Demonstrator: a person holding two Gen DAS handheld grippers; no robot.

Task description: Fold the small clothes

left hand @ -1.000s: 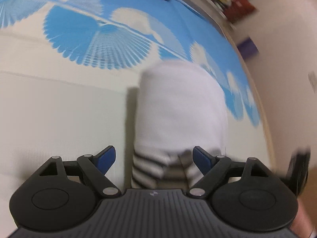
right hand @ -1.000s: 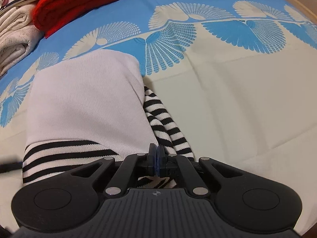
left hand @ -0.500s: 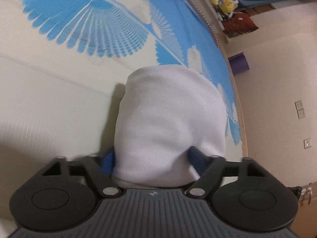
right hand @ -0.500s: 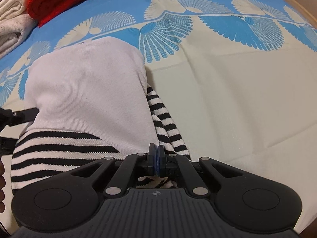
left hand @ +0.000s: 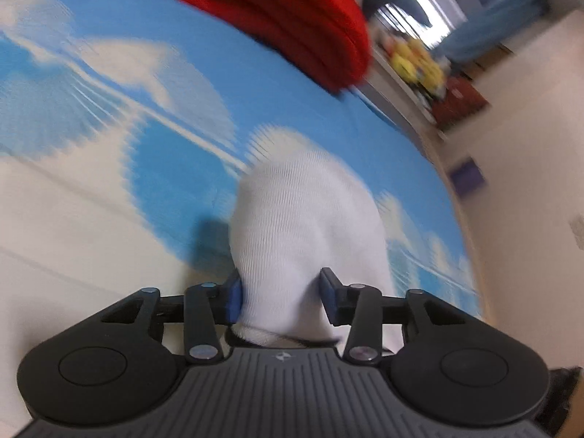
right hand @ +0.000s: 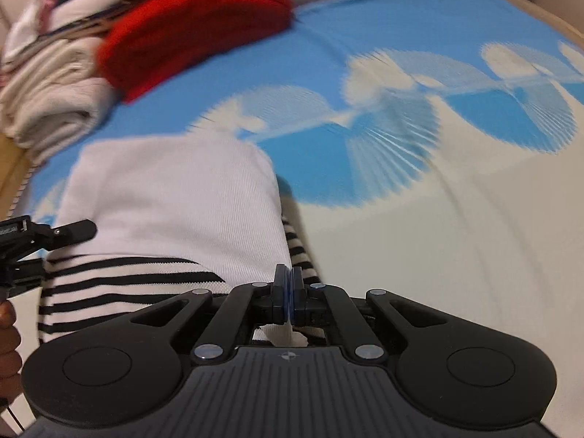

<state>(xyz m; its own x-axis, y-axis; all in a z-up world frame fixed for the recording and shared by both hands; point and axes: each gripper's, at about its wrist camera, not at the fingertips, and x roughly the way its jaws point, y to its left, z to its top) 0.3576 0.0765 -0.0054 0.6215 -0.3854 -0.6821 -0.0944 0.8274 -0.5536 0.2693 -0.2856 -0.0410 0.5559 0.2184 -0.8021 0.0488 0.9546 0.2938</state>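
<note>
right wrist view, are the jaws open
No, the right gripper has its jaws pressed together on the white garment with black stripes.
</note>
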